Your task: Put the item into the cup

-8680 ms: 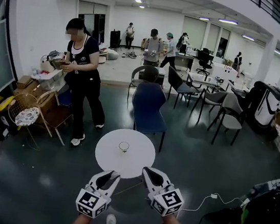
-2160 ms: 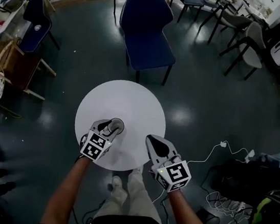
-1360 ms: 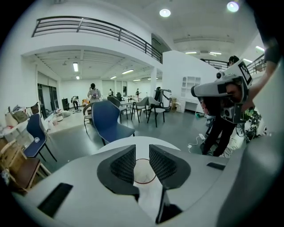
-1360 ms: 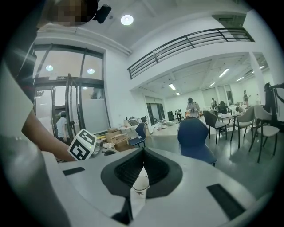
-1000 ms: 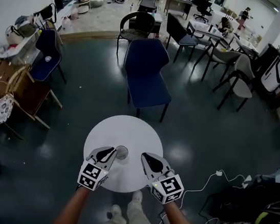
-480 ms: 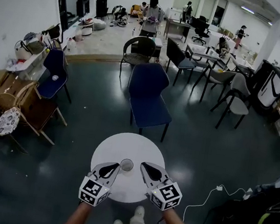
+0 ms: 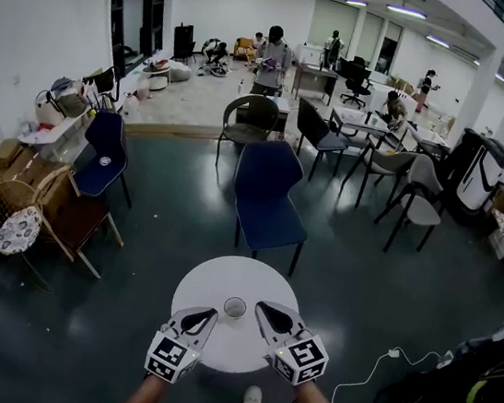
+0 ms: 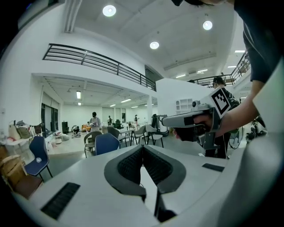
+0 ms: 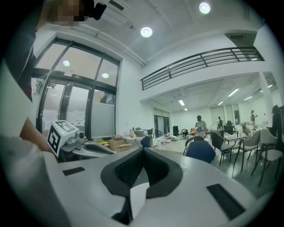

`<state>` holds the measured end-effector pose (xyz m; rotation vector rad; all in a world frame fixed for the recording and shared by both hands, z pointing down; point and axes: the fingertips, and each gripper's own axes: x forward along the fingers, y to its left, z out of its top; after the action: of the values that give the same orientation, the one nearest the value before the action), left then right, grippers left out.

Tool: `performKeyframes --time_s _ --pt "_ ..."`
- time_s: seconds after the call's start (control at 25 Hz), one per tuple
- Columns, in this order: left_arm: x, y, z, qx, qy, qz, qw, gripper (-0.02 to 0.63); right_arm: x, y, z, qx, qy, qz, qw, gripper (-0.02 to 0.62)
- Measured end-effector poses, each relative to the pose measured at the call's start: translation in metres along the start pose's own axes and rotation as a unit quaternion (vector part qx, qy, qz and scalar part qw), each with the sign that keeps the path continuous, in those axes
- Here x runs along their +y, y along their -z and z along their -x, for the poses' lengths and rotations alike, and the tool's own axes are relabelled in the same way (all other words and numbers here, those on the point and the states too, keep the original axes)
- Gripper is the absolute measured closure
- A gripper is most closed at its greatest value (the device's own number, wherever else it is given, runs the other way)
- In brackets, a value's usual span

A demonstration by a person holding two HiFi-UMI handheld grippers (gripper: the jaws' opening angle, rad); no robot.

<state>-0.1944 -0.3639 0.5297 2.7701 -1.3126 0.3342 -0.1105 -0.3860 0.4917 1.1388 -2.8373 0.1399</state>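
Cup (image 7: 235, 307) stands upright on the round table (image 7: 212, 284) in the head view. The item is not discernible, and whether it lies inside cannot be told. Left gripper (image 7: 209, 313) and right gripper (image 7: 261, 308) flank the cup without touching it.

Left gripper view: jaws pressed together, nothing between.

Right gripper view: likewise closed, empty.

Judgement: placement looks complete. Draw the 2 grippers clear without brushing the cup.

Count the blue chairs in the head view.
2. One blue chair stands just behind the round table; the other stands at the left, near the clutter by the wall. More may be hidden among the far furniture.
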Motion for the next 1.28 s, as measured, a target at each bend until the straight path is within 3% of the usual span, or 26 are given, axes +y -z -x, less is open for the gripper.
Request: performKeyframes --time_s 0.28,0.76,1.28 --pt "-0.014 -0.021 0.036 -0.034 -0.001 -0.004 0.9994 0.590 0.029 -0.020 0.018 -0.011 0.000 0.024 1.000 0.580" --pt "-0.014 -0.016 0.082 -0.061 -0.015 0.018 0.9979 0.591 0.079 -0.018 0.023 -0.015 -0.014 0.032 0.999 0.580" --pt "-0.047 -0.027 0.079 -0.063 -0.010 0.001 0.9980 0.591 0.072 -0.023 0.056 -0.030 -0.007 0.029 0.999 0.580"
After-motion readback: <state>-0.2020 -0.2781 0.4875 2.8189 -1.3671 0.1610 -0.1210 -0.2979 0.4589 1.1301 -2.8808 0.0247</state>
